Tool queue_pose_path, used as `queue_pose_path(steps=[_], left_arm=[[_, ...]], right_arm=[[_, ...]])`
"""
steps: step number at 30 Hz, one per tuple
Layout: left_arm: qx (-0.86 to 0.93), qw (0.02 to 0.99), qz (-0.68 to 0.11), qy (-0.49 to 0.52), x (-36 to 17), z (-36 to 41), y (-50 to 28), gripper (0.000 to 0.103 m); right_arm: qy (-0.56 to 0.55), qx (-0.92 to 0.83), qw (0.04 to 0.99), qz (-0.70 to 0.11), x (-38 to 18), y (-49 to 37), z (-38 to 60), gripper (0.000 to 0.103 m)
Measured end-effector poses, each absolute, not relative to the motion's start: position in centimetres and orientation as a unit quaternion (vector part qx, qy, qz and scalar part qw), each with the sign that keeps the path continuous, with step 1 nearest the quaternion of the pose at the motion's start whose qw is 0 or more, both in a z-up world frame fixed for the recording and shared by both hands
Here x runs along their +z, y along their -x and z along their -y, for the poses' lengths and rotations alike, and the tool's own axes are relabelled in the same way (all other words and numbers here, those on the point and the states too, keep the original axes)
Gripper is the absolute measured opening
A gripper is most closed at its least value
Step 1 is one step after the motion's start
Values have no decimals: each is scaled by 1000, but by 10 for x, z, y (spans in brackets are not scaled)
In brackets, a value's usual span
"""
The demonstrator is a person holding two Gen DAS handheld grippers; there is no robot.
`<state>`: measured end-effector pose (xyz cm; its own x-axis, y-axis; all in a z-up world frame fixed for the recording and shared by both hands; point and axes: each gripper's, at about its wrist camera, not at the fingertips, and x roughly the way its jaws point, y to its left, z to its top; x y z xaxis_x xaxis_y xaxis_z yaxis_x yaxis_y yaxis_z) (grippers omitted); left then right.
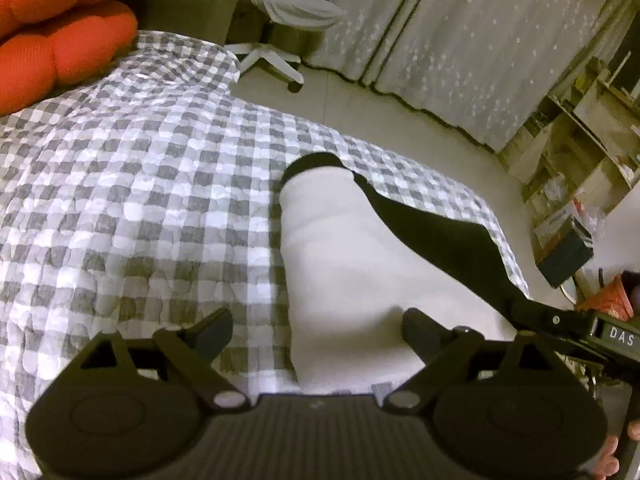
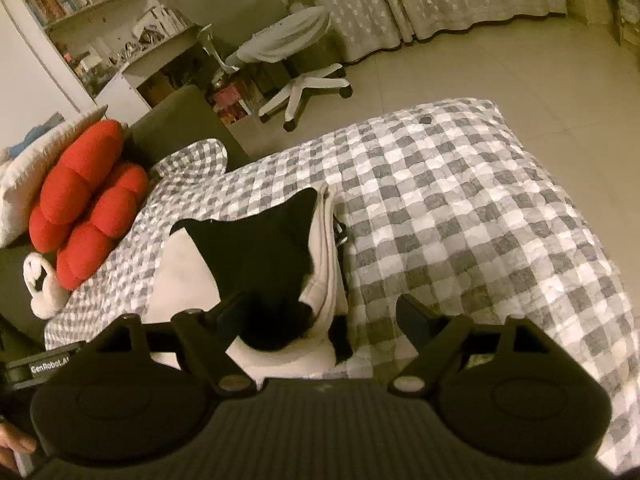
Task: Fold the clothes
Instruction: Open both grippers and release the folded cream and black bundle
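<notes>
Bed [image 2: 460, 208] covered by grey-white checked quilt; folded black-and-white garment [image 2: 256, 248] laid on it, red cushion [image 2: 88, 204] at head end.

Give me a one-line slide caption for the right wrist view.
Right gripper open above a black-and-white garment lying on the checked bedspread, red cushion beside it.

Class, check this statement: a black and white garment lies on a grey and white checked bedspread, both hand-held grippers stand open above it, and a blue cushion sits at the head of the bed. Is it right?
Not quite. The cushion is red, not blue, as the right wrist view shows. The rest holds: the black and white garment lies on the checked bedspread, with the left hand-held gripper and right hand-held gripper both open.
</notes>
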<state>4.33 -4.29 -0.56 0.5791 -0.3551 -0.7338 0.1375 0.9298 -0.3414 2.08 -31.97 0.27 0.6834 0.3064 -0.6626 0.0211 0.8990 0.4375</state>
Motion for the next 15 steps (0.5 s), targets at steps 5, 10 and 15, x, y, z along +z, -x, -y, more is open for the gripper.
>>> queue_pose_path(steps=[5,10,15], left_arm=[[-166,872,-452,87,-7,55,-37,93],[-187,860,-474,37,-12,68,-32,93],[-206,847,-489,18,-12,68,-30,94]], right_arm=[[-194,82,887,-410,4,-18,316,88],[-173,76,880,-436,2,-14,312,88],[-157,71,875,-452,1,-10,313,89]])
